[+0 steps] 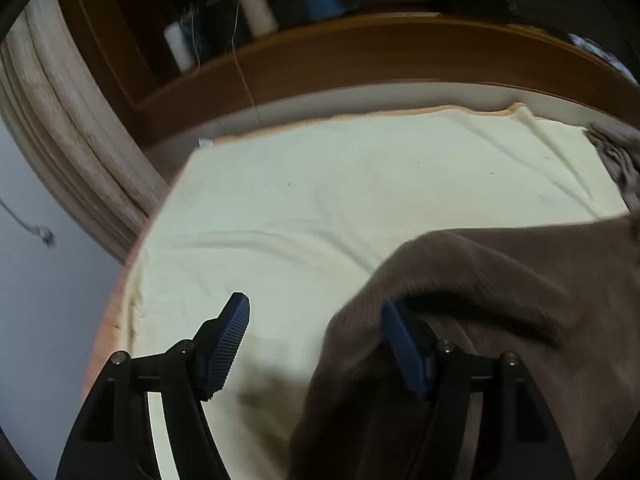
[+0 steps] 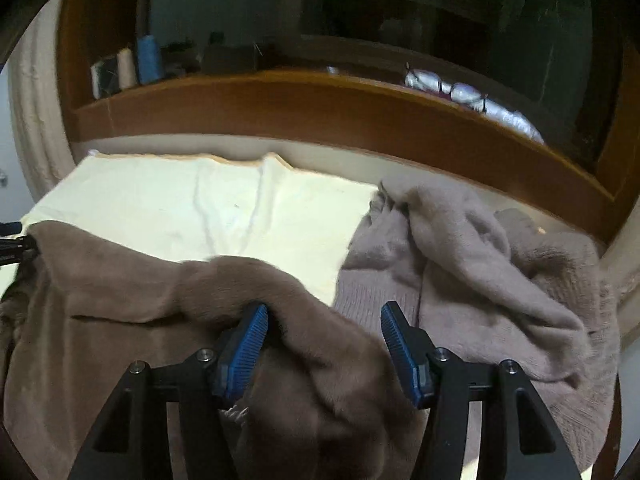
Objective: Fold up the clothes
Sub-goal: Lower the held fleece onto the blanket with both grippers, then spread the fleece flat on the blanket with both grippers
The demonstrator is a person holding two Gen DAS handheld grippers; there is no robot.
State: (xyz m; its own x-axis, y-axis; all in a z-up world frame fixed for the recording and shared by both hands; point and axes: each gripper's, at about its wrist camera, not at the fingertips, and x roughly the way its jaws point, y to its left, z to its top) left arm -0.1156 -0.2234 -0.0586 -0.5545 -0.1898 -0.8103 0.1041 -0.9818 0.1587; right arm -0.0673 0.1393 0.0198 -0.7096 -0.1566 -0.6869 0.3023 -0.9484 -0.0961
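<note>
A dark brown fleece garment point(image 1: 500, 288) lies on a cream cloth point(image 1: 300, 200). My left gripper point(image 1: 316, 320) is open at the garment's left edge. That edge drapes over the right finger point(image 1: 404, 348), while the left finger point(image 1: 230, 340) stands over bare cream cloth. In the right wrist view a thick fold of the same brown garment point(image 2: 132, 280) runs between the spread fingers of my right gripper point(image 2: 324, 320), which is open. The fold rides over the tip of its left finger point(image 2: 244, 348). The left gripper's tip point(image 2: 12, 240) shows at the garment's far left corner.
A lighter taupe knit garment point(image 2: 460, 264) lies crumpled to the right of the brown one. Behind the cloth runs a wooden shelf point(image 2: 320, 108) with thread spools point(image 1: 256, 8) on it. A beige curtain point(image 1: 60, 140) hangs at the left. The surface's left edge point(image 1: 108, 320) is close.
</note>
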